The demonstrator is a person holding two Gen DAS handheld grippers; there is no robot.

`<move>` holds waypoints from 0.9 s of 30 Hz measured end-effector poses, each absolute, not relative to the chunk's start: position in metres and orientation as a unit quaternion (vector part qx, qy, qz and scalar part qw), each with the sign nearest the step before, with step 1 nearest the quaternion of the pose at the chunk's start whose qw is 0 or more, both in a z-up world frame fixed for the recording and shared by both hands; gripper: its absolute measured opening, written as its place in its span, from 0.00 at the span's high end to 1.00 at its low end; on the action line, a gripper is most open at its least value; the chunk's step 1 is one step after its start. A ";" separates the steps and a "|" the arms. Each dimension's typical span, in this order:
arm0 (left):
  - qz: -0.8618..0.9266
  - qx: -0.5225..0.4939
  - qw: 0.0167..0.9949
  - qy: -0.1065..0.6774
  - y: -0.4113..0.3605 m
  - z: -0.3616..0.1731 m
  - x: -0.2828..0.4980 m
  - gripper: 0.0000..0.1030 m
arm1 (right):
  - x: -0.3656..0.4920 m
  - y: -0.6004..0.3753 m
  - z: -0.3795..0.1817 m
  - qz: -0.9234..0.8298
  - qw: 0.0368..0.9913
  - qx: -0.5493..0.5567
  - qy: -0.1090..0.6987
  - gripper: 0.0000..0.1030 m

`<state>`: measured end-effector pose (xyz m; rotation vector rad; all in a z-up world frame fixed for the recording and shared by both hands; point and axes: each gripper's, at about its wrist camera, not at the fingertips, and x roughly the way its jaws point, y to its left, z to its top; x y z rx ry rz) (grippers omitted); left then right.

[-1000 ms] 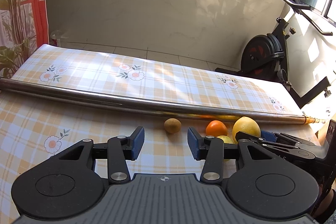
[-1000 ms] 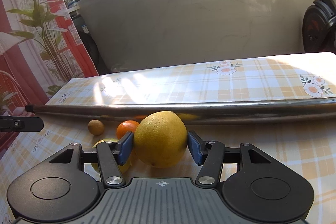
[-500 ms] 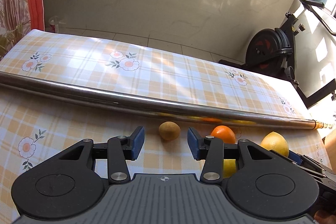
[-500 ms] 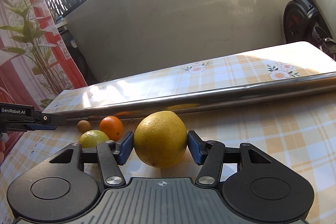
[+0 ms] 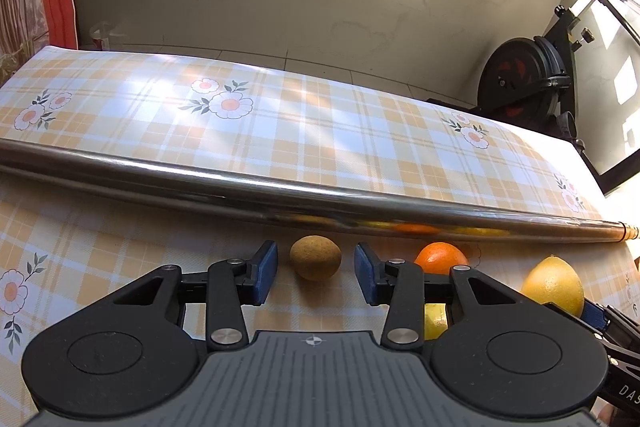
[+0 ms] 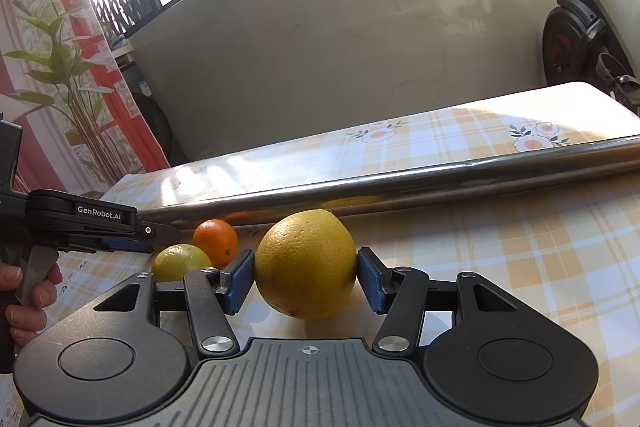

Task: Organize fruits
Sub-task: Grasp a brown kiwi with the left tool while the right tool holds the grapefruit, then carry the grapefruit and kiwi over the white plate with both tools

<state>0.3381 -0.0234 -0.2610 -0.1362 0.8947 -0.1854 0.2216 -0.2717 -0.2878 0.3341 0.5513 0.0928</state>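
My left gripper (image 5: 316, 277) is open, its blue pads either side of a small brown kiwi (image 5: 315, 257) on the checked tablecloth, not touching it. An orange (image 5: 440, 258) and a yellow-green lemon (image 5: 435, 319) lie to its right. My right gripper (image 6: 306, 277) is shut on a large yellow grapefruit (image 6: 306, 263), which also shows in the left wrist view (image 5: 554, 285). In the right wrist view the orange (image 6: 215, 242) and the lemon (image 6: 180, 262) lie to the left, beside the left gripper (image 6: 160, 233).
A long steel tube (image 5: 280, 193) lies across the table just behind the fruit; it also shows in the right wrist view (image 6: 400, 183). An exercise bike (image 5: 528, 79) stands beyond the table's right end. A hand (image 6: 24, 291) holds the left gripper's handle.
My left gripper has moved forward, bringing its pads level with the kiwi. My right gripper has carried the grapefruit to the right, away from the orange and lemon.
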 end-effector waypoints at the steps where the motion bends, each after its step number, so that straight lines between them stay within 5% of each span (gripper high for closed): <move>1: -0.091 -0.068 0.895 0.431 -0.024 -0.261 0.339 0.59 | 0.222 -0.272 -0.288 0.046 0.947 0.166 0.271 0.50; 5: -0.093 -0.067 0.896 0.429 -0.022 -0.261 0.337 0.71 | 0.221 -0.273 -0.289 0.046 0.947 0.170 0.269 0.50; 27: -0.113 -0.046 0.923 0.364 0.001 -0.202 0.229 0.72 | 0.217 -0.265 -0.284 0.026 0.945 0.165 0.282 0.50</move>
